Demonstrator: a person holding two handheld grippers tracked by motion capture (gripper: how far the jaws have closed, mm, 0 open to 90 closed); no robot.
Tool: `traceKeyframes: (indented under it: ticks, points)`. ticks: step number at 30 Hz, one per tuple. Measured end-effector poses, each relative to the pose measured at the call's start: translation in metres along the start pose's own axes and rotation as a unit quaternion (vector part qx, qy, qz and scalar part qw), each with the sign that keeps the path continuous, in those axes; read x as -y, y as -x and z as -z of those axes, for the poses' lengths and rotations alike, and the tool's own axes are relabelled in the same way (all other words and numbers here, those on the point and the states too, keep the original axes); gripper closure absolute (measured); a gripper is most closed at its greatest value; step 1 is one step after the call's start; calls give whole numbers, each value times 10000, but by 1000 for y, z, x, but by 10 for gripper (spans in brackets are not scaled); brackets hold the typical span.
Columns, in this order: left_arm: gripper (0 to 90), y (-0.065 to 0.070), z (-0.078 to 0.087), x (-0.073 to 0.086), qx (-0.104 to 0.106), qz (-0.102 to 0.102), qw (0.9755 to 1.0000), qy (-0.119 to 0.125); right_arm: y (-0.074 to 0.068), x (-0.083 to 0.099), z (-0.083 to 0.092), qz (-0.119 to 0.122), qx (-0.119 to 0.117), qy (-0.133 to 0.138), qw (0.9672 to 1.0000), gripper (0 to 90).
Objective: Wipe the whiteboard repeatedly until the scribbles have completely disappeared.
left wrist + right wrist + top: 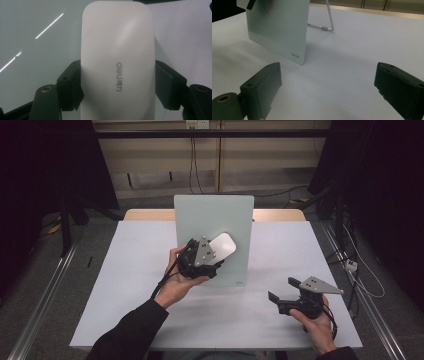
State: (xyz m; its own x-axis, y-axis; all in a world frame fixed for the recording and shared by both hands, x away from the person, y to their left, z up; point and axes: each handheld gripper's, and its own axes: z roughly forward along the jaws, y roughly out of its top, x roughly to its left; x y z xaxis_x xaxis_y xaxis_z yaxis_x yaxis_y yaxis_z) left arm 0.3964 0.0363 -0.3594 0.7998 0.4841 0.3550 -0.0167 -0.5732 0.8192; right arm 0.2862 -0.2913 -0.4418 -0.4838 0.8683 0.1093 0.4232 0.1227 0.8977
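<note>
White eraser [117, 62], oblong with rounded corners and grey "deli" lettering, is pinched at its two long sides by the jaws of the left gripper [212, 257] and held against the pale green glass board [200, 215] that stands tilted at the centre of the counter [135, 270]. Left hand [175, 282] grips that tool from the near left side, a dark sleeve [130, 332] running to the near edge. Right gripper [281, 289] hovers near the counter's near right part, well apart from the board, its jaws spread wide with nothing between them, and the right gripper view shows the board's metal stand [329, 20] behind it.
</note>
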Motion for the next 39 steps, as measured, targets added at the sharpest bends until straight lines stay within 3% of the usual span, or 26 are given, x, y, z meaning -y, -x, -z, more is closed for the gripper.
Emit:
traceKeyframes:
  ticks: [4,7,22,27,36,39]
  points:
    - [310,-13,6,-9,-168,172,9996,170,0,0,0,3,-8,4,10000,73]
    - [310,-16,6,-12,-197,185,9995,189,0,0,0,-15,-4,4,10000,73]
    - [310,21,-14,7,180,-235,9993,-214,-1,0,0,4,-10,9,10000,73]
    - [310,18,-13,3,198,-193,9994,-209,-1,0,0,-3,-11,5,10000,73]
    - [310,-9,-1,-20,-182,23,9998,67,0,0,1,6,-10,2,10000,73]
    - [311,-9,-1,-19,-187,30,9998,58,0,0,1,5,-18,10,10000,73]
